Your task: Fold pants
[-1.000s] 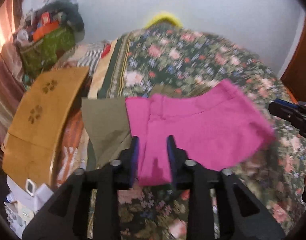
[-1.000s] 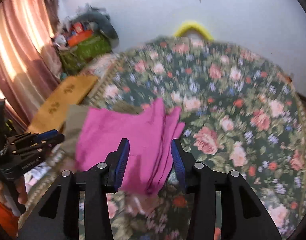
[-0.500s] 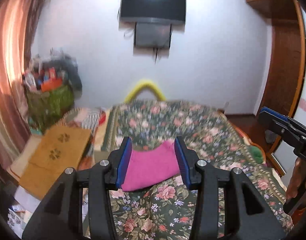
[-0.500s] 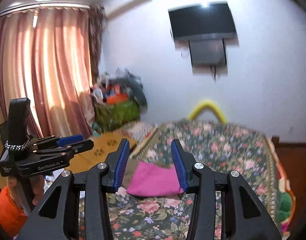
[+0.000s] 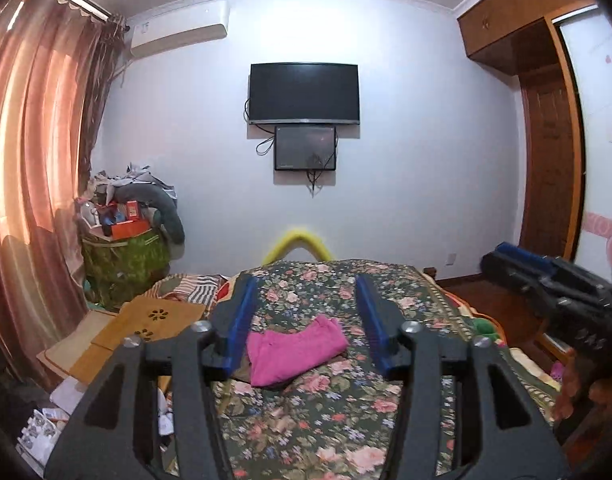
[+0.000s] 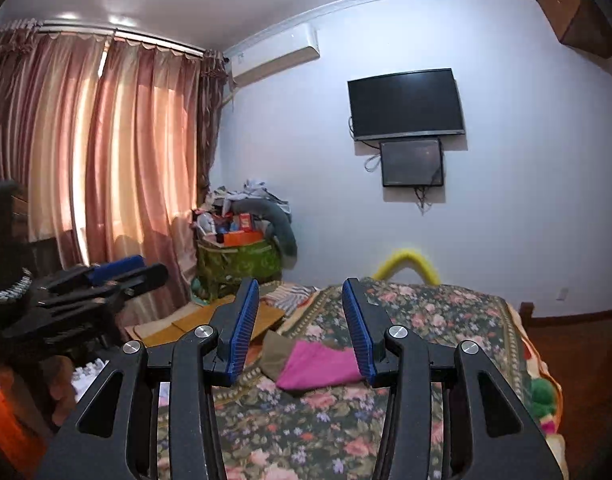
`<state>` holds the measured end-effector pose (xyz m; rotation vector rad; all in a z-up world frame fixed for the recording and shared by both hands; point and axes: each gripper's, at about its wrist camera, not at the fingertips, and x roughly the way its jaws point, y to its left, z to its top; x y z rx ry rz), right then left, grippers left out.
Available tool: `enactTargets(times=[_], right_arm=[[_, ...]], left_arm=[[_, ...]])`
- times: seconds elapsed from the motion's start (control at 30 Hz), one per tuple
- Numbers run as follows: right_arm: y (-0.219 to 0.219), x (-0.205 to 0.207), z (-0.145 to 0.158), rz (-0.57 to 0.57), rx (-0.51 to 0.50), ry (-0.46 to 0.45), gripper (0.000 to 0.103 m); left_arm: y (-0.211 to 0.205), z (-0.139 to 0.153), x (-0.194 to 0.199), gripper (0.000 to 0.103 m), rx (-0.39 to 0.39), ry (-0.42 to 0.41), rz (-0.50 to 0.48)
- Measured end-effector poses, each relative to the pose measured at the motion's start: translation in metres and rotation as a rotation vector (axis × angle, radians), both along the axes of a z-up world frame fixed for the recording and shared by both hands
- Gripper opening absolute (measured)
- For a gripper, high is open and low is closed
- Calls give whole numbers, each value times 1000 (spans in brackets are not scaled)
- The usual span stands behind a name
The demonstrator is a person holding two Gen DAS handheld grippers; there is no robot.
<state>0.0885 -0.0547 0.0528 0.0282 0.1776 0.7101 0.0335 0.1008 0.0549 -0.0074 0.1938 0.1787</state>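
we judge the folding itself to be done, or very nearly so. the pink pants [image 5: 293, 349] lie on the floral bed cover [image 5: 330, 432] as a compact folded bundle, toward the left side of the bed, with nothing gripping them. in the right wrist view the same bundle [image 6: 320, 368] sits beside a flat olive-brown cloth [image 6: 274, 354] that touches its left edge; we cannot tell whether that cloth is another garment waiting its turn.

both tools are clear of the fabric. the left gripper [image 5: 306, 322] has its jaws opening, and although the pants appear between the blue pads in the picture, they are farther off on the bed and not in the jaws. the right gripper [image 6: 299, 326] likewise has its jaws opening with nothing held; the bundle only shows through the gap. each gripper looks nearly level across the room, at the wall with the television [image 5: 303, 93], not down at the work.

what may remain, as far as we can see: the bundle's edges look a little uneven, with a lip of fabric at the top right, so a final tidy or press could be wanted. otherwise the pants look ready to leave where they are.
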Motion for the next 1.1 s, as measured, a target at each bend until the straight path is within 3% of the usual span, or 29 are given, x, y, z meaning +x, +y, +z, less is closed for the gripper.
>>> enactTargets(times=[0.13, 0.3, 1.1], right_arm=[[-6, -3, -2, -9, 20, 34, 76], [-10, -15, -2, -80, 10, 0, 103], [-14, -28, -9, -102, -20, -16, 103]], left_arm=[[-9, -2, -17, 79, 0, -13, 9], [-9, -1, -27, 101, -27, -36, 17], [-11, -12, -20, 103, -53, -5, 22]])
